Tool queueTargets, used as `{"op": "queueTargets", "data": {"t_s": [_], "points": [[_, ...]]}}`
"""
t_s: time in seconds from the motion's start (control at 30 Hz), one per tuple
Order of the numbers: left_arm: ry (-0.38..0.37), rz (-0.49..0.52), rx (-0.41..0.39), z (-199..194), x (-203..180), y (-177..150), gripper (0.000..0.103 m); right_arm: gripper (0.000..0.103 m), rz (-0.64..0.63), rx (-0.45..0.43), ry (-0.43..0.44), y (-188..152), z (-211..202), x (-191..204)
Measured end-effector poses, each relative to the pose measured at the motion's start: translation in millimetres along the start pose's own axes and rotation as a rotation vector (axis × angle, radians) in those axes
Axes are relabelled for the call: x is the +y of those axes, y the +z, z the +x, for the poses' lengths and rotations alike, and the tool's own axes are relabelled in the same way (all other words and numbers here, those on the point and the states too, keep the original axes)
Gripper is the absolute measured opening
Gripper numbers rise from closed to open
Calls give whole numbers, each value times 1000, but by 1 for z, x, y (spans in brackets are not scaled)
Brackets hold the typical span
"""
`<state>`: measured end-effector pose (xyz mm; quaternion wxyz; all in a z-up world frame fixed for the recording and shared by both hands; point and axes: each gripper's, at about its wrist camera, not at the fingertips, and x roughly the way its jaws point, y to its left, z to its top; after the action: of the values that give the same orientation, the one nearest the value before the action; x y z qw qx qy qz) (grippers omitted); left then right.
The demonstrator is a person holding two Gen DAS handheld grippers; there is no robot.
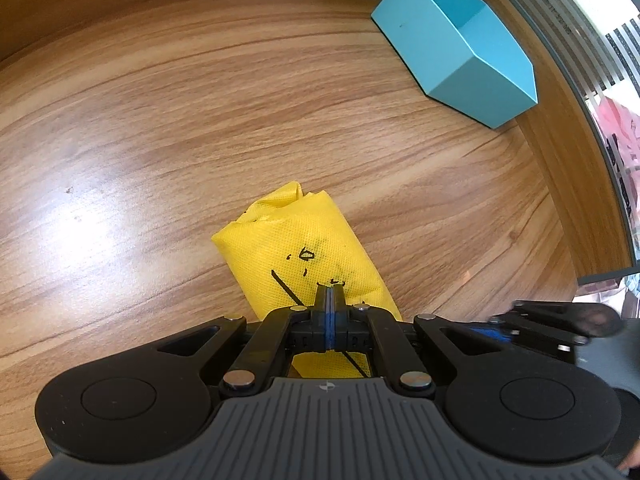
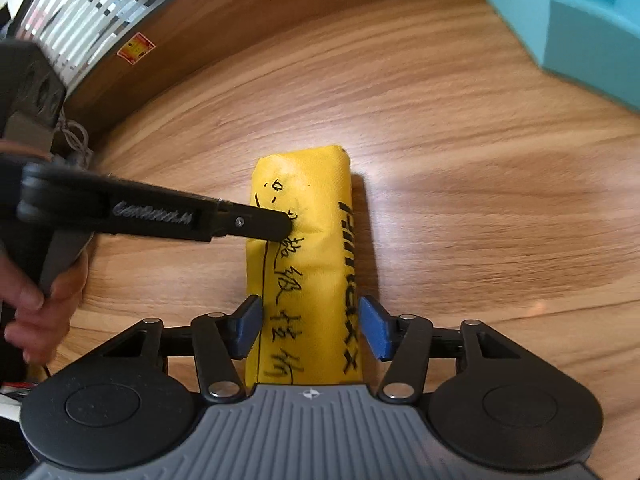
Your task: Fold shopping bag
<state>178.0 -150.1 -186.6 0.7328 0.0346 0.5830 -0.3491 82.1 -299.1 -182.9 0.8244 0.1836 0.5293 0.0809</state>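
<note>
The yellow shopping bag [image 1: 298,256] lies folded into a narrow strip on the wooden table, with black handwriting on top. It also shows in the right wrist view [image 2: 304,248]. My left gripper [image 1: 330,292] is shut, its tips pressing down on the bag's top; in the right wrist view it [image 2: 280,228] comes in from the left onto the bag. My right gripper [image 2: 312,324] is open, its blue pads either side of the bag's near end. It shows at the right edge of the left wrist view [image 1: 560,320].
A light blue open box [image 1: 456,44] stands at the far right of the table [image 1: 200,120]; it also shows in the right wrist view [image 2: 568,20]. The table's edge and a striped wall panel [image 2: 80,28] lie beyond. A hand [image 2: 36,296] holds the left gripper.
</note>
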Motion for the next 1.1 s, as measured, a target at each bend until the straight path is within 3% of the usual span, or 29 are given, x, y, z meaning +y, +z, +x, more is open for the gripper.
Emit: {"op": "queueTargets", "data": {"t_s": [0.1, 0.23, 0.33, 0.47, 0.87, 1.1], "points": [[-16, -7, 1, 0, 3, 0, 3, 48, -70, -39, -83, -2, -14, 16], [-38, -18, 6, 0, 8, 1, 3, 48, -111, -40, -109, -4, -21, 32], [-49, -19, 7, 0, 9, 2, 3, 38, -163, -22, -144, -7, -16, 43], [-58, -19, 5, 0, 11, 1, 3, 33, -226, 11, -187, -10, -6, 52], [-38, -15, -26, 3, 8, -9, 3, 37, -181, 79, -138, -6, 26, 40], [-73, -67, -24, 2, 18, -9, 3, 39, -211, 84, -131, -8, 33, 40]]}}
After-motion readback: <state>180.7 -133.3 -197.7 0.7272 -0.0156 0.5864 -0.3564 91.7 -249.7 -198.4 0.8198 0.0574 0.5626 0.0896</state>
